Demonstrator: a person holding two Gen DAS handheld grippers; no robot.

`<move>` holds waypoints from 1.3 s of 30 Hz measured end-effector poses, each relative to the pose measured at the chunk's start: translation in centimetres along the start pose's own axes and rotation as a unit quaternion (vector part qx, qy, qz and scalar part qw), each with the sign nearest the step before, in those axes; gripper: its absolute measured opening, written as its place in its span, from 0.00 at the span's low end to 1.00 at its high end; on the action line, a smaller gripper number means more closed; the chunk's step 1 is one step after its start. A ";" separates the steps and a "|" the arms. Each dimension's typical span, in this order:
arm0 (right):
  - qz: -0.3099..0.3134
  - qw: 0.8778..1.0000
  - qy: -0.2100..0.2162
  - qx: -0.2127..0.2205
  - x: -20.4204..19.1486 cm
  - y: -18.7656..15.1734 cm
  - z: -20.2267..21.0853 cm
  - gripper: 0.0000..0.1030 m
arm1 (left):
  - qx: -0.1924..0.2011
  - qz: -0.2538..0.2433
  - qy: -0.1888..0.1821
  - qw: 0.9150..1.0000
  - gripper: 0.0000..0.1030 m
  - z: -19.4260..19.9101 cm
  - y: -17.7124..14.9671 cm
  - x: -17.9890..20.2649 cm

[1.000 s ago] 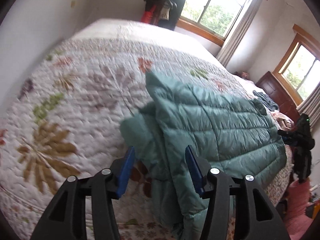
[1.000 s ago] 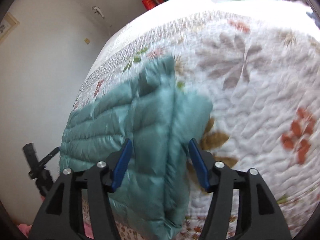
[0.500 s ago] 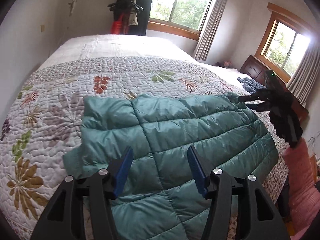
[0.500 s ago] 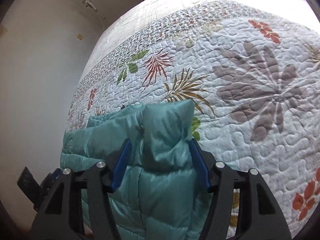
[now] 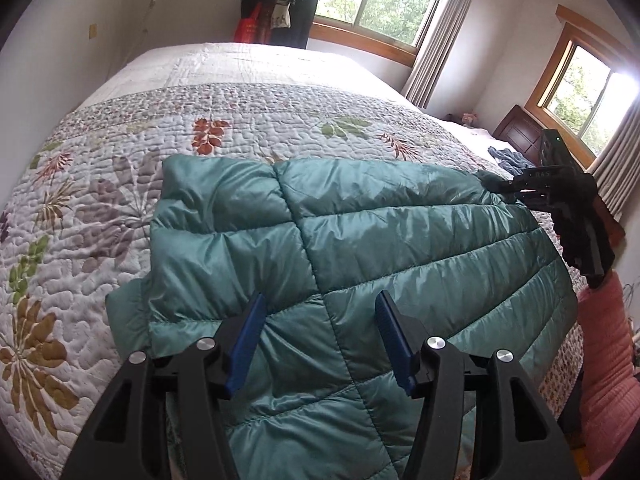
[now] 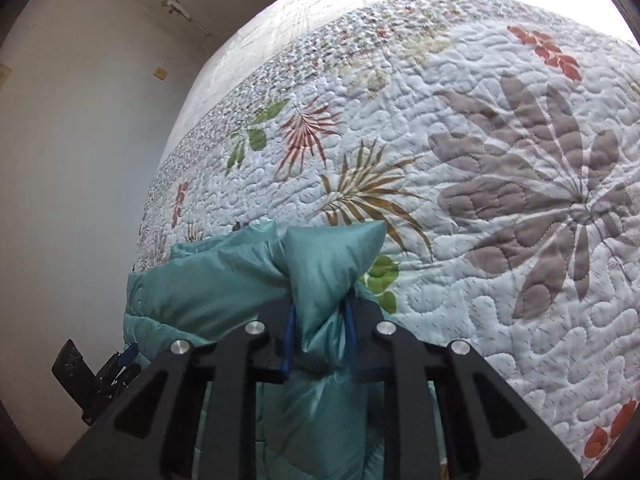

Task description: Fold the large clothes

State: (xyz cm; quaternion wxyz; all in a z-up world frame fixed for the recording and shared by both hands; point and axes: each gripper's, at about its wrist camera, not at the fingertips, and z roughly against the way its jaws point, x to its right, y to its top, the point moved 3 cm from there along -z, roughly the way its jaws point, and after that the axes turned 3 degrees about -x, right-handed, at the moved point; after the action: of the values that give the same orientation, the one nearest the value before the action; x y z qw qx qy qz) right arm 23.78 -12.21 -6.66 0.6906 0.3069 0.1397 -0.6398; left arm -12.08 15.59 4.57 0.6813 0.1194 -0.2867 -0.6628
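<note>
jacket corner pinched in right claw, its tips hidden; left claw agape above.

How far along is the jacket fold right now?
Done: the teal jacket lies spread on the bed quilt, one sleeve tucked under at its left edge. In hand: the right gripper is shut on a corner of it; the left gripper hangs open above it. Left: the main folds.
</note>
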 end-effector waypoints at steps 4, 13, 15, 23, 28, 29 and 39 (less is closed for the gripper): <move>-0.010 1.000 0.000 -0.009 0.9 -0.3 -1.0 0.22 | 0.000 -0.001 0.006 1.000 0.56 -0.1 0.0 0.2; -0.002 0.999 -0.031 0.008 0.3 -1.1 -0.1 0.28 | -0.001 0.006 0.023 1.000 0.61 0.2 0.1 0.5; 0.011 0.998 -0.053 0.022 -0.3 -1.7 1.1 0.31 | -0.002 0.008 0.032 0.999 0.62 0.4 0.1 0.6; 0.042 0.992 -0.102 0.059 -2.0 -5.4 6.0 0.47 | 0.001 0.017 0.055 0.998 0.66 1.3 -0.3 0.8; 0.057 0.989 -0.119 0.060 -2.7 -9.0 7.7 0.52 | 0.009 0.018 0.072 0.997 0.68 2.2 -0.7 0.9; 0.060 0.989 -0.122 0.060 -2.8 -9.6 7.7 0.53 | 0.010 0.018 0.074 0.997 0.69 2.3 -0.8 1.0; 0.054 0.989 -0.129 0.052 -2.7 -14.4 8.0 0.68 | 0.027 0.018 0.095 0.995 0.75 4.2 -1.6 1.6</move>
State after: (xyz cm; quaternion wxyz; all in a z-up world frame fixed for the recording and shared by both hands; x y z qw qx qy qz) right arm 7.86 -14.80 -2.40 0.7193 0.2644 -0.0002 -0.6424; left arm -15.80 14.83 7.42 0.7135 0.1948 -0.2408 -0.6285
